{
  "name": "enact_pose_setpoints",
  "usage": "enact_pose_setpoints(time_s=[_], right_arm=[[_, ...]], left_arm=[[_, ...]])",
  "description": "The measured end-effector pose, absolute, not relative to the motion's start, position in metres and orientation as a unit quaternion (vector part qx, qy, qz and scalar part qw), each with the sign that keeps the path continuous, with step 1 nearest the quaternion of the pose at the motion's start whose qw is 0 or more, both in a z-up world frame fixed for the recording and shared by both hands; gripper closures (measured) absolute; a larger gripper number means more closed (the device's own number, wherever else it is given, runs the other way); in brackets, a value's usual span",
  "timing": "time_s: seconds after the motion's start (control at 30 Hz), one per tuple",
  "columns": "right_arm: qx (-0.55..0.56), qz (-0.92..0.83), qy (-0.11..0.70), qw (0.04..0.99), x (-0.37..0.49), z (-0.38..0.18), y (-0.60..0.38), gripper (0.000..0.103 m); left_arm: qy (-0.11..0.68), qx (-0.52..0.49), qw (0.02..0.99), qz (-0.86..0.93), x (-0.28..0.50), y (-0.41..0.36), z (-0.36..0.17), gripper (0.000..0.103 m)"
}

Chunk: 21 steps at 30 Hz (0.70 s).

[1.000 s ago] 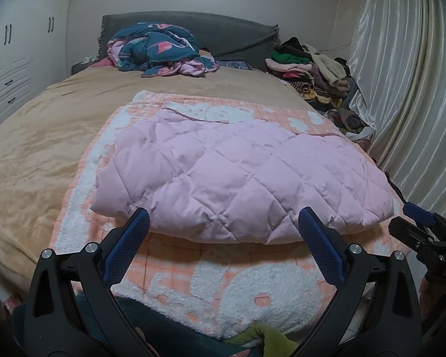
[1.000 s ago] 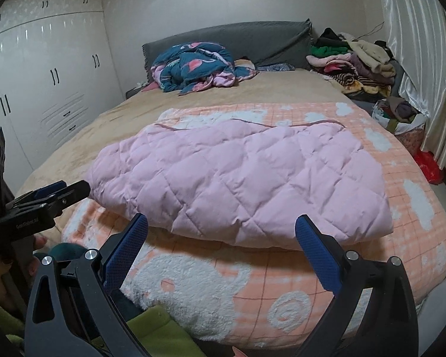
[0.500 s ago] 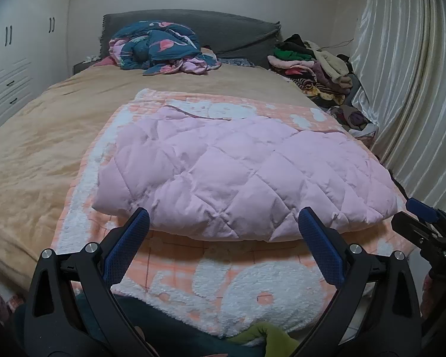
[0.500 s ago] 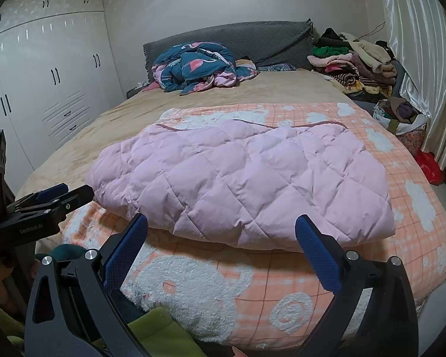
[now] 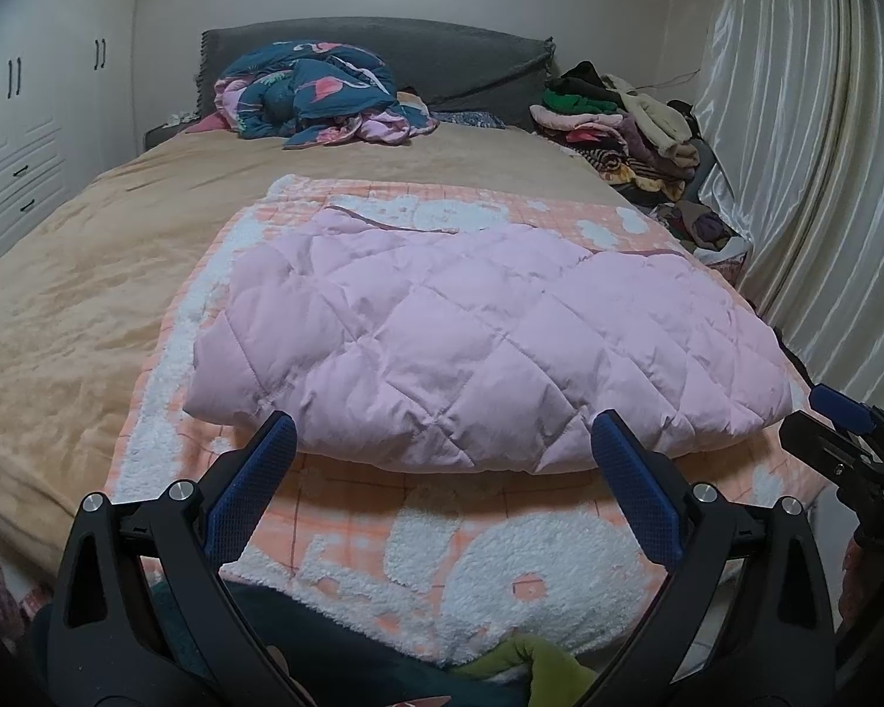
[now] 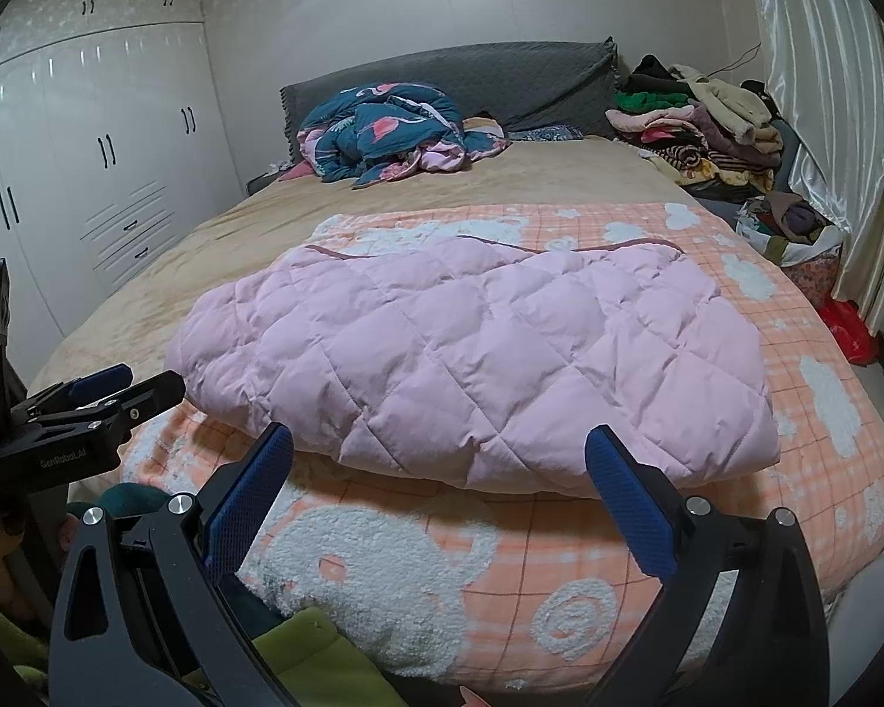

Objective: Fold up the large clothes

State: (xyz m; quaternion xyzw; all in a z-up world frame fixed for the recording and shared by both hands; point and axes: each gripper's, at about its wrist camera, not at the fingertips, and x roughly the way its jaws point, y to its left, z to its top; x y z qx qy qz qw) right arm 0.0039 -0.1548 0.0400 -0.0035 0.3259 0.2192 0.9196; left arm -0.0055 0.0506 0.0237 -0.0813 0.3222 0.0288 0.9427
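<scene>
On the bed [image 5: 59,306], the folded pink quilted coat [image 5: 477,347] lies on my peach blanket [image 6: 560,554]. Both my left gripper [image 5: 442,471] and right gripper [image 6: 439,471] hover just short of it, fingers spread wide, holding nothing.

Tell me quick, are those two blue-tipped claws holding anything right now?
Left gripper: open, holding nothing, just short of the pink quilted garment.
Right gripper: open, holding nothing.

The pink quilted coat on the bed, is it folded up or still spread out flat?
Folded. The pink quilted coat lies as a thick compact bundle with a doubled near edge on the orange blanket; no sleeves show.
</scene>
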Motion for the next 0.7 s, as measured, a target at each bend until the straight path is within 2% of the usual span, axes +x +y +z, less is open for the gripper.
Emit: enact_pose_setpoints(time_s=[0.7], right_arm=[[-0.004,0.218,0.325,0.92,0.0028,0.0406,-0.1563,0.004]], left_arm=[[0.323,-0.081,0.943,0.029,-0.0075,0.052,0.0218,0.009]])
